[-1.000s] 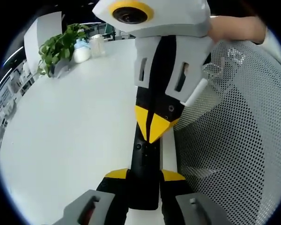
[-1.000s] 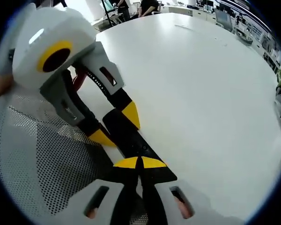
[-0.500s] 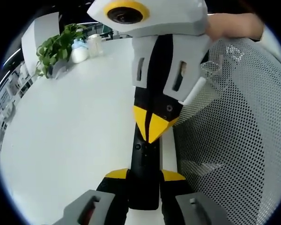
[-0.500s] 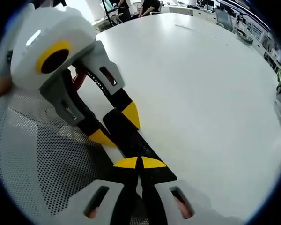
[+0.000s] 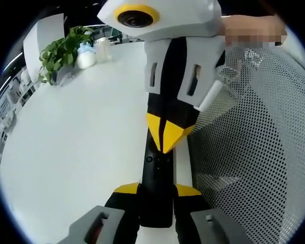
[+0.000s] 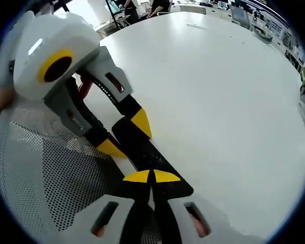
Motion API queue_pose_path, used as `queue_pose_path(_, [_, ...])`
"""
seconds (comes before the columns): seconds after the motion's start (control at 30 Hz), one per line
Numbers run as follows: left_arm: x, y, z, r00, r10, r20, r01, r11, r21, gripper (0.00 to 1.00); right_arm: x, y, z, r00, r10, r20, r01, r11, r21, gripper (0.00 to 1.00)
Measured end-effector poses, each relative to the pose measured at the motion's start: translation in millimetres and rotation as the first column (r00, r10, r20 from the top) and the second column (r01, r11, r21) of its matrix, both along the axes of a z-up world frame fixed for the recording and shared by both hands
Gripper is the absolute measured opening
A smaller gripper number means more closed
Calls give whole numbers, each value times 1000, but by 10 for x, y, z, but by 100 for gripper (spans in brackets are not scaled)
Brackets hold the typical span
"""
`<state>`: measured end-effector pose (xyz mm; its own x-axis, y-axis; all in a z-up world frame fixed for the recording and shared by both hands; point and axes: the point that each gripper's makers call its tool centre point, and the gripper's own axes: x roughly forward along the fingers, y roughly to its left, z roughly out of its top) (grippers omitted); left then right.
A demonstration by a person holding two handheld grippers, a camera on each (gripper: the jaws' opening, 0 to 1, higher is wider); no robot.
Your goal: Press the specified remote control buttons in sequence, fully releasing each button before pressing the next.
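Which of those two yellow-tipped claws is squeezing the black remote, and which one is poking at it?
The left gripper clamps the remote between spread tips. The right gripper, its tips closed together, points down onto the remote's top face.

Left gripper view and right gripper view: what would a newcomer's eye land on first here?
First, the black remote control, a slim bar on the white table, held at its near end between the left gripper's yellow-tipped jaws. The right gripper, jaws shut, points its yellow tips down onto the remote's face. Beside the remote lies a white perforated mesh surface, and a green plant stands at the table's far edge.
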<state>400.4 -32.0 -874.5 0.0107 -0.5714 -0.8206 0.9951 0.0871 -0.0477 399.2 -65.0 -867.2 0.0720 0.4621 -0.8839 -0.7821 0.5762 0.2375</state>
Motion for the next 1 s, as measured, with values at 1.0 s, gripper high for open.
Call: queue_pose_path(1.0, [-6,3,1,1000,-17,10,17,1000,1,24,-133,-159,-34,996,26,-81,-33,996,-86,0])
